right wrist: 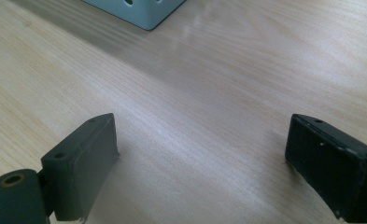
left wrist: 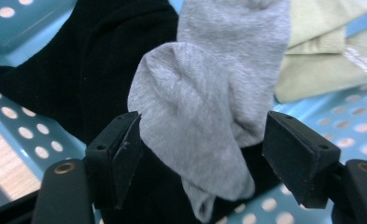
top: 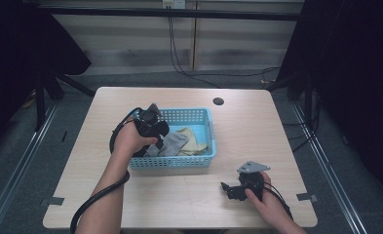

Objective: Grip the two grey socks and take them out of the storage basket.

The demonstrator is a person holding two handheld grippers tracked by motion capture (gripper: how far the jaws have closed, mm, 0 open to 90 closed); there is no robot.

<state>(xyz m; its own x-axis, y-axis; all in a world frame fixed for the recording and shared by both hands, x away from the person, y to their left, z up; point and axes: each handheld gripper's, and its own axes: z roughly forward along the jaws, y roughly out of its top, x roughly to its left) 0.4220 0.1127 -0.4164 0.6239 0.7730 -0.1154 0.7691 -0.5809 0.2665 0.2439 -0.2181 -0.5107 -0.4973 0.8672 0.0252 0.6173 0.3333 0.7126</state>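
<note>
Right gripper [top: 233, 189]: nearest the person, resting low on the bare wooden table [top: 189, 195], at about 5 o'clock from the basket. In the right gripper view its jaws stand wide apart with nothing between them, only wood grain; a corner of the blue basket [right wrist: 144, 11] shows at 12 o'clock, well apart.

Left gripper [left wrist: 197, 154]: over the left half of the basket [top: 206, 161]. Jaws spread on either side of the grey sock [left wrist: 204, 107]. The left pad looks to touch the fabric edge; the right pad stands clear. No pinch yet.

Grey sock: lies bunched in the basket, draped over a black sock [left wrist: 88, 70] at its 9 o'clock. Beige socks [left wrist: 321, 51] lie at 2 o'clock, farther in.

Handling judgement: light, limp knit, no stiffness, not fragile and not slippery against rubbery pads. It will sag and trail when lifted. Best hold is the raised fold mid-sock between the jaws, pinching both layers. Risk: catching the black sock beneath if the jaws go too deep.
</note>
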